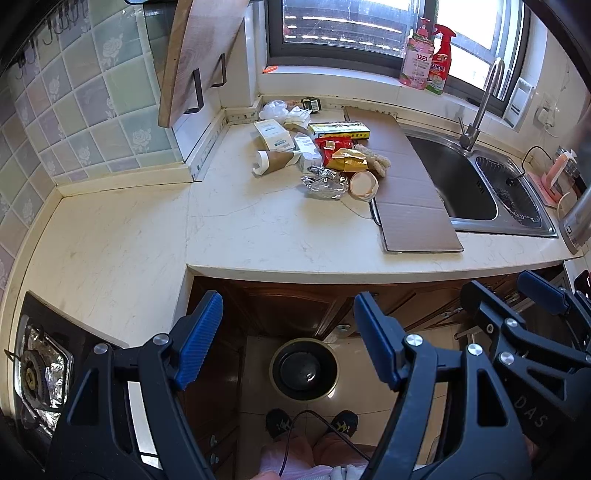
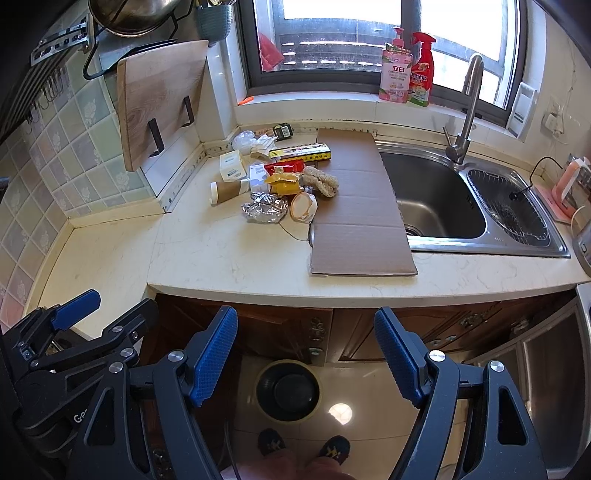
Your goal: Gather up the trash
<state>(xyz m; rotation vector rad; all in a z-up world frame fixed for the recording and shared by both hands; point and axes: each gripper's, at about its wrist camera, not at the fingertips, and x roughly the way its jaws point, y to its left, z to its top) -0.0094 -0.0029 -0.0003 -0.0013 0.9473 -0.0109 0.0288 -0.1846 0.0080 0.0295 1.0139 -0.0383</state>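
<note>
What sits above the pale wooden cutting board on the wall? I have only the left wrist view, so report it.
Observer: A shiny round metal pot, directly above the wooden cutting board.
Operator: Tell me what is beside that pot.
Observer: A teal ribbed holder with utensil handles sticking out, to the pot's right.
Operator: Check the stainless steel sink.
Observer: The stainless steel sink shows its drain hole, just past the edge of the flat brown cardboard sheet.
</note>
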